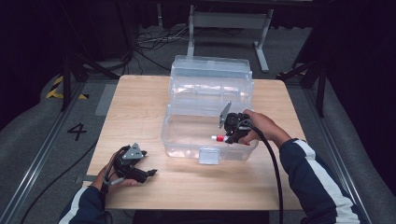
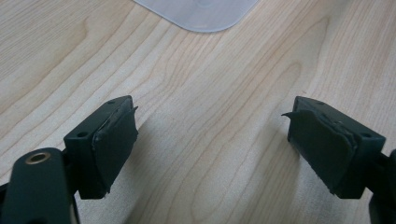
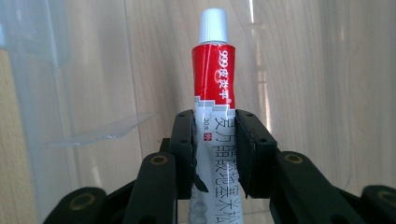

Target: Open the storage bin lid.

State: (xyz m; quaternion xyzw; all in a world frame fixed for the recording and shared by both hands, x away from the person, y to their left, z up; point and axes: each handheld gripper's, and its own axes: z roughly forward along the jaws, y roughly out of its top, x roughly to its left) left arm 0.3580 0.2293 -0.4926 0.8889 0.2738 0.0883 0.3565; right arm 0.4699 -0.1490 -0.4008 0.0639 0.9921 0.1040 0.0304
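Observation:
A red and white ointment tube (image 3: 215,84) with a white cap is clamped between the pads of my right gripper (image 3: 215,154), cap pointing away from the camera. In the high view the right gripper (image 1: 232,133) holds the tube (image 1: 219,138) inside the open clear plastic box (image 1: 187,149), low over its floor. My left gripper (image 1: 148,173) rests near the table's front left, jaws spread wide. Its pads (image 2: 114,140) frame bare wood, with nothing between them.
The box's lid (image 1: 210,70) stands open toward the far side of the wooden table (image 1: 135,102). A latch tab (image 1: 208,156) hangs on the box's front wall. A cable trails from the right gripper over the front edge.

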